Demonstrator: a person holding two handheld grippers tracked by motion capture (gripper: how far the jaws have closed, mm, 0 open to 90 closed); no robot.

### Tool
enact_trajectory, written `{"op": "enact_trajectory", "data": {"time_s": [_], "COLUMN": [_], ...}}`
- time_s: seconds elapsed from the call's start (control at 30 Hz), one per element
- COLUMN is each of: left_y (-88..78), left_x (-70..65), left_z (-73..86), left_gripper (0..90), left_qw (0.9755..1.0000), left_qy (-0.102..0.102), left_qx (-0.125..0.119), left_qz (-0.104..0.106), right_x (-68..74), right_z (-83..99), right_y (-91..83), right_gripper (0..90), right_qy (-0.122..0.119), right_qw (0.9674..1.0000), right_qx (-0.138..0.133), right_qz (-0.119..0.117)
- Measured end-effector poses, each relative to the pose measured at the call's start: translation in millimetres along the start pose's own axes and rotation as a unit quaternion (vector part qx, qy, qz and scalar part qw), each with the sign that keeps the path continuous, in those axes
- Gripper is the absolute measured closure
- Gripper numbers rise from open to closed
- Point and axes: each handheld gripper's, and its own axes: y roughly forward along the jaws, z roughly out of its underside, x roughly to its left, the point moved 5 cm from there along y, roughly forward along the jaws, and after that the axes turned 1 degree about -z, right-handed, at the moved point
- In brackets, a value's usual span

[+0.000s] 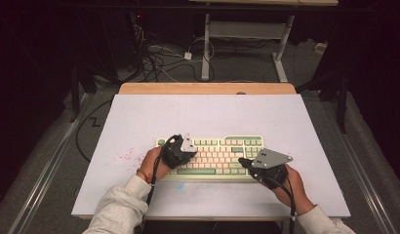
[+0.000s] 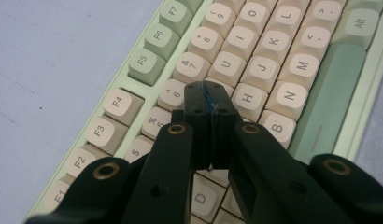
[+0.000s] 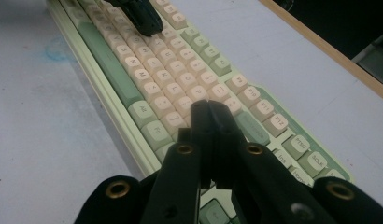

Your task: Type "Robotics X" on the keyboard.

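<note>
A cream and green keyboard (image 1: 222, 155) lies on the white table top, near its front. My left gripper (image 1: 192, 154) is over the keyboard's left half, jaws pressed together with nothing between them. In the left gripper view its tips (image 2: 209, 88) sit low over the letter keys (image 2: 273, 51) between 6 and H. My right gripper (image 1: 242, 160) is over the keyboard's right part, also shut and empty. In the right gripper view its tips (image 3: 209, 105) hover above the keys near the right end of the keyboard (image 3: 147, 60), with the left gripper (image 3: 143, 18) farther along.
The white table top (image 1: 139, 122) has a wooden strip (image 1: 208, 88) along its far edge. Red specks (image 1: 125, 156) mark the surface left of the keyboard, and a faint blue smudge (image 3: 56, 49) lies in front of it. Cables (image 1: 159, 58) lie on the floor beyond.
</note>
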Motion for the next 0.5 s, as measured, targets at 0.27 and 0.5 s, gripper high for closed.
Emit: {"op": "enact_trajectory", "data": {"time_s": [0.27,0.5], "left_y": [0.0,-7.4], "left_x": [-0.7,0.2], "left_z": [-2.5,-4.1], "left_gripper": [87.3,87.1], "left_qw": [1.0,0.9998], "left_qy": [0.004,0.002], "left_qx": [-0.004,-0.017], "left_qz": [0.0,-0.007], "right_x": [0.0,-1.4], "right_z": [0.3,-1.1], "right_y": [0.0,-2.4], "right_gripper": [90.0,90.0], "right_qy": [0.0,0.002], "right_qw": [1.0,1.0], "right_qx": [0.001,-0.005], "right_qz": [-0.003,0.0]}}
